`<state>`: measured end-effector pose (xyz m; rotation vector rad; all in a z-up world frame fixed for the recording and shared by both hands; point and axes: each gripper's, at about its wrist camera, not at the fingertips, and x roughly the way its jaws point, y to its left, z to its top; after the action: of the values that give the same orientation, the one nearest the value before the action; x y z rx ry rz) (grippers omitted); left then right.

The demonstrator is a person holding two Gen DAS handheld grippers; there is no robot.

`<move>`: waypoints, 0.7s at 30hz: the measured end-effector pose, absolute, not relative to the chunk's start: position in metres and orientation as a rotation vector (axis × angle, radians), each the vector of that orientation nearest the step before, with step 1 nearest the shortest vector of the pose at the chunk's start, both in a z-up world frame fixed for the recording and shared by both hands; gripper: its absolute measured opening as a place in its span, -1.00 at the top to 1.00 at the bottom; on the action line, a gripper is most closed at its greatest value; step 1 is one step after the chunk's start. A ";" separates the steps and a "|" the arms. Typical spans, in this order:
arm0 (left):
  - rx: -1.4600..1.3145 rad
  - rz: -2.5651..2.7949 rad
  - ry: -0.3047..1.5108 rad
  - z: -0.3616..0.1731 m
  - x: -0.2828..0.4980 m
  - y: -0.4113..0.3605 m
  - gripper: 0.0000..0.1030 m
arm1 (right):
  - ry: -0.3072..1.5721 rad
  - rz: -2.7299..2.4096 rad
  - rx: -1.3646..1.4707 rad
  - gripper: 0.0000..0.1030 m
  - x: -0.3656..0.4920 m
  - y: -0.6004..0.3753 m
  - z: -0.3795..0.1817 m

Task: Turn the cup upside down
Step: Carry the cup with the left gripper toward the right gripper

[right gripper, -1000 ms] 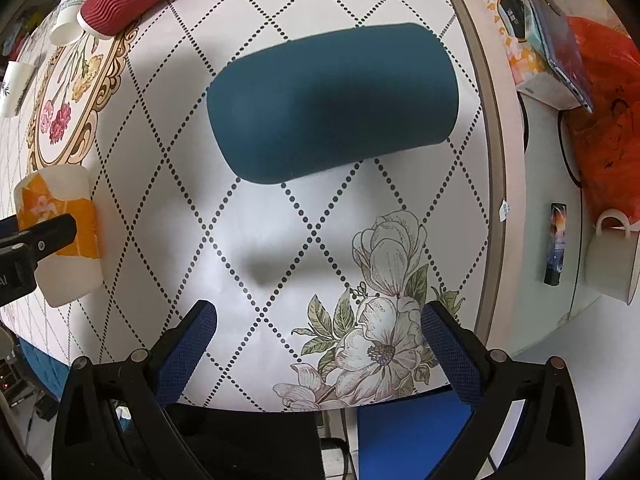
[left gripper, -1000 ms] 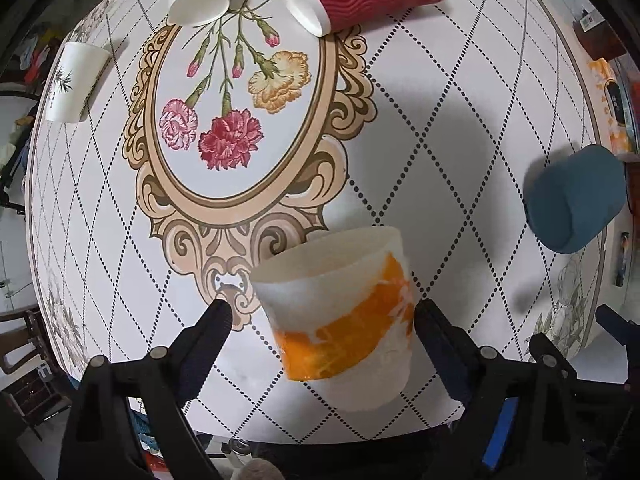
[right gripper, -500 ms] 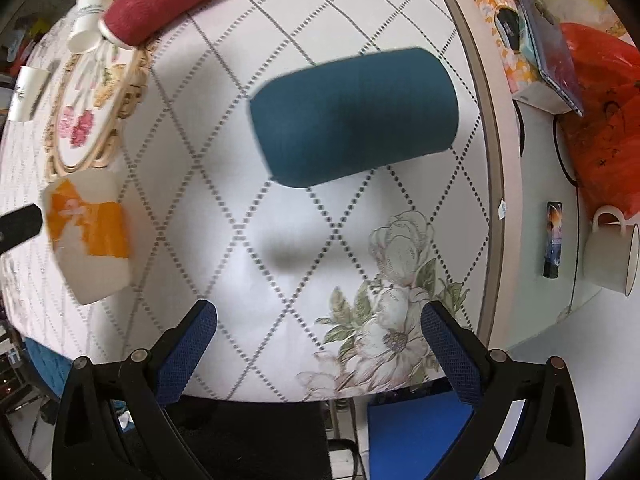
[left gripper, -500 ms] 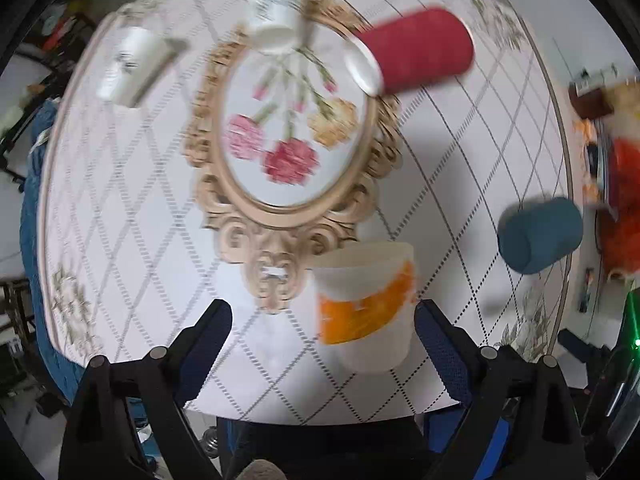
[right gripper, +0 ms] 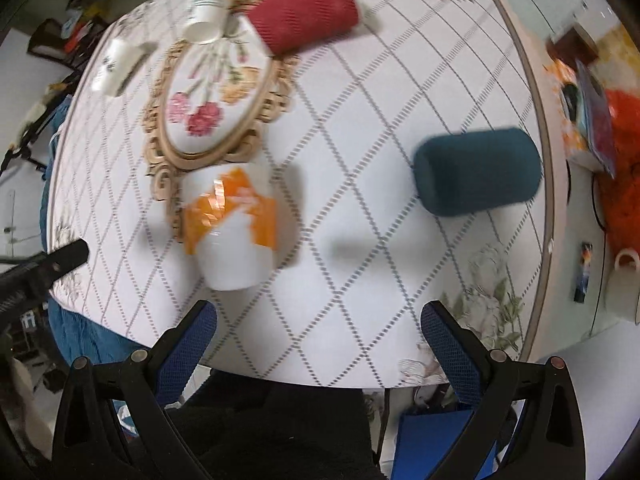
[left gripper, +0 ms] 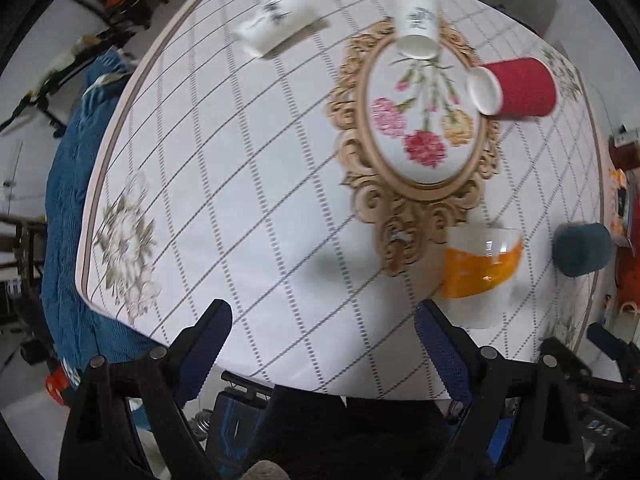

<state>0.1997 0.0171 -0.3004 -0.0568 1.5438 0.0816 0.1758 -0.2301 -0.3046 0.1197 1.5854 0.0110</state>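
Observation:
A white cup with an orange band (left gripper: 480, 272) stands upside down on the table, near its front edge; it also shows in the right wrist view (right gripper: 230, 232). A dark teal cup (right gripper: 478, 172) lies on its side to the right of it, also seen small in the left wrist view (left gripper: 582, 250). My left gripper (left gripper: 324, 344) is open and empty, raised above the table and left of the orange cup. My right gripper (right gripper: 318, 336) is open and empty, raised above the table's front edge between the two cups.
A red ribbed cup (left gripper: 516, 86) lies on its side at the back. Two white paper cups (left gripper: 416, 20) (left gripper: 274, 20) lie farther back. The round table (left gripper: 240, 200) has a floral cloth. A shelf at right holds a tissue box (right gripper: 572, 120) and a white mug (right gripper: 624, 280).
My left gripper has pulled up and back to the left, away from the orange-banded cup, which stays on the table. My right gripper has also risen and backed away from the teal cup.

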 end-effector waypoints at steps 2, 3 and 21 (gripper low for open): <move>-0.073 0.098 1.541 -0.303 0.196 0.026 -0.81 | 1.579 0.031 0.093 -1.00 0.181 -0.219 -0.300; -0.084 0.104 1.540 -0.303 0.195 0.030 -0.81 | 1.576 0.043 0.073 -1.00 0.183 -0.213 -0.296; -0.144 0.164 1.553 -0.342 0.188 0.063 -0.81 | 1.300 0.423 -1.031 -1.00 0.207 -0.107 -0.265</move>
<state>0.1880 0.0629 -0.3422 -0.1443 1.5532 0.1638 0.2073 -0.1067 -0.2654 -1.0310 1.2999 0.4227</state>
